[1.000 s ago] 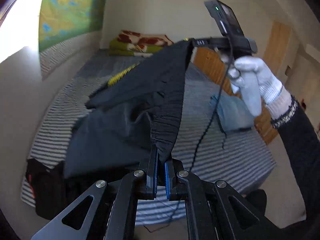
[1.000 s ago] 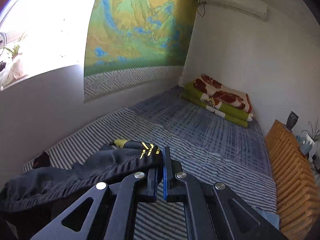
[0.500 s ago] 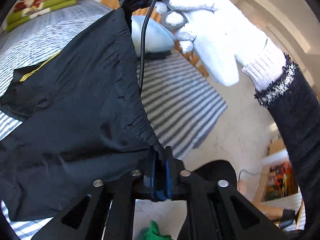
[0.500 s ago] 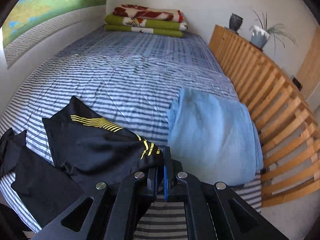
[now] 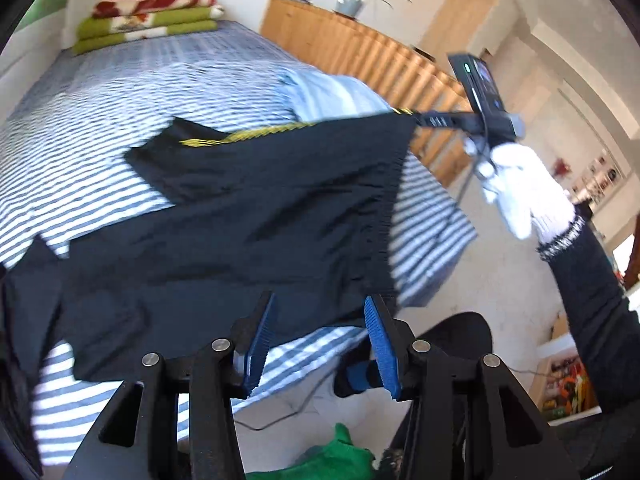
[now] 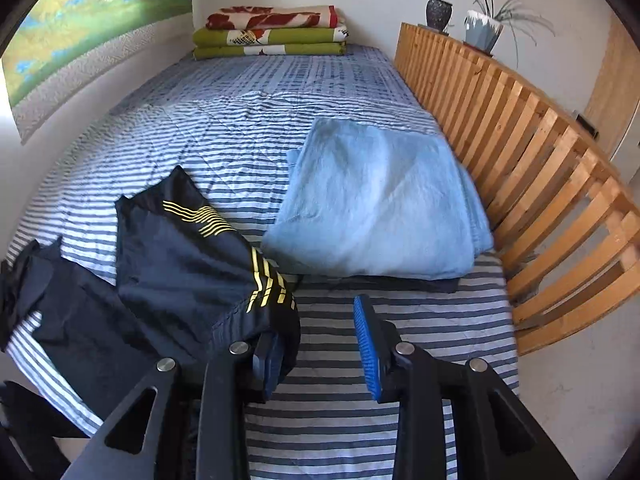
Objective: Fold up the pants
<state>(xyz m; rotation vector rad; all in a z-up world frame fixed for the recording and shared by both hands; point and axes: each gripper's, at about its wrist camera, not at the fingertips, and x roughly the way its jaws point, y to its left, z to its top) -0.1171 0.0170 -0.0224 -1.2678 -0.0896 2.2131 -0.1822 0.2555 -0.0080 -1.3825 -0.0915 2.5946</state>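
Black pants (image 5: 240, 220) with yellow stripes lie spread over the striped bed (image 5: 120, 92), waistband toward the near edge. My left gripper (image 5: 318, 340) hovers over the waistband's near corner. Its jaws are opening and the cloth's edge sits between the blue pads (image 5: 378, 340) without being pressed. In the right wrist view the pants (image 6: 180, 264) lie at the lower left. My right gripper (image 6: 320, 356) is opening too, and the striped waistband corner still drapes over its left finger (image 6: 276, 344). The left wrist view shows the right gripper (image 5: 424, 121) at the far waistband corner, held by a white-gloved hand (image 5: 520, 192).
A folded light blue blanket (image 6: 380, 200) lies right beside the pants. A wooden slatted rail (image 6: 540, 184) lines the bed's right side, with potted plants (image 6: 484, 32) on top. Folded green and red blankets (image 6: 272, 32) sit at the head. A green cloth (image 5: 332, 456) lies on the floor.
Both grippers were shut on the waistband and now stand apart. The pants came down from hanging in the air to lying on the bed. Both hands sank toward the near edge.
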